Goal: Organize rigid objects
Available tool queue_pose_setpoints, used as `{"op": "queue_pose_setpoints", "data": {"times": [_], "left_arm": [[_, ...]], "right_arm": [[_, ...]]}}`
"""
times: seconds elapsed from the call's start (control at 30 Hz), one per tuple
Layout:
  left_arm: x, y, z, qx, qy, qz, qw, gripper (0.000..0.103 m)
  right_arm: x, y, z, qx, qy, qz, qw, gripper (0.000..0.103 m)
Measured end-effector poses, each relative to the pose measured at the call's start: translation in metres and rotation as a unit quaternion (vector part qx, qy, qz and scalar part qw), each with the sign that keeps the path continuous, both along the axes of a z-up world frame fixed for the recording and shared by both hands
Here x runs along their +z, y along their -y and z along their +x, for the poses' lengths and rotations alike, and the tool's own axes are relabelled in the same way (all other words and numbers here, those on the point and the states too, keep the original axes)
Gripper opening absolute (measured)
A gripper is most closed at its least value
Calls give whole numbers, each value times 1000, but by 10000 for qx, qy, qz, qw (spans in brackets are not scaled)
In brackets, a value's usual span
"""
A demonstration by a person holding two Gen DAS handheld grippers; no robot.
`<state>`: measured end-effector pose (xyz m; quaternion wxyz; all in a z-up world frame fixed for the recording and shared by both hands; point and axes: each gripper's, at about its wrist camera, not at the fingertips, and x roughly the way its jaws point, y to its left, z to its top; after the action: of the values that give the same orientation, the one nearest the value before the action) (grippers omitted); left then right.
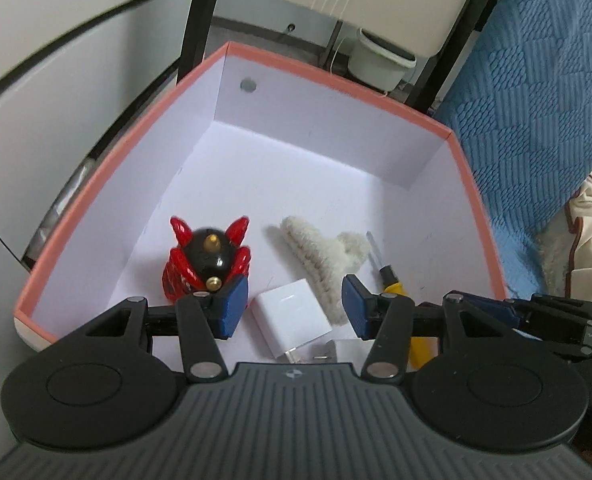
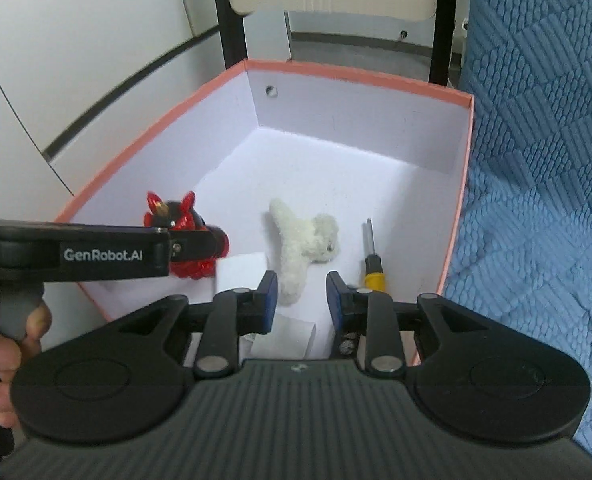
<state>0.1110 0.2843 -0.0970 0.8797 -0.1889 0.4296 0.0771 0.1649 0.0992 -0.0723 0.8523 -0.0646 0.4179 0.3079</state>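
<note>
Where it faces the camera, left gripper [image 2: 200, 246] reads "GenRobot.AI".

Soft even daylight; faint shadows; heavy fisheye bending at edges; slight blur

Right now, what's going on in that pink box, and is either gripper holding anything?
A person holds a gripper in each hand over the open pink-rimmed box. Inside lie a red and black figurine, a white charger block, a fluffy white hair claw and a yellow-handled screwdriver. The left gripper hangs open just above the charger, gripping nothing. The right gripper has its jaws apart and empty, near the claw and screwdriver.
</note>
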Motion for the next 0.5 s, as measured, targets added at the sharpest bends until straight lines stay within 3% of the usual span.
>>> {"op": "queue_pose_setpoints", "data": {"times": [0.5], "left_arm": [[88, 22, -43, 135, 695, 240, 9972, 60]], "right_arm": [[91, 35, -36, 68, 822, 660, 9944, 31]]}}
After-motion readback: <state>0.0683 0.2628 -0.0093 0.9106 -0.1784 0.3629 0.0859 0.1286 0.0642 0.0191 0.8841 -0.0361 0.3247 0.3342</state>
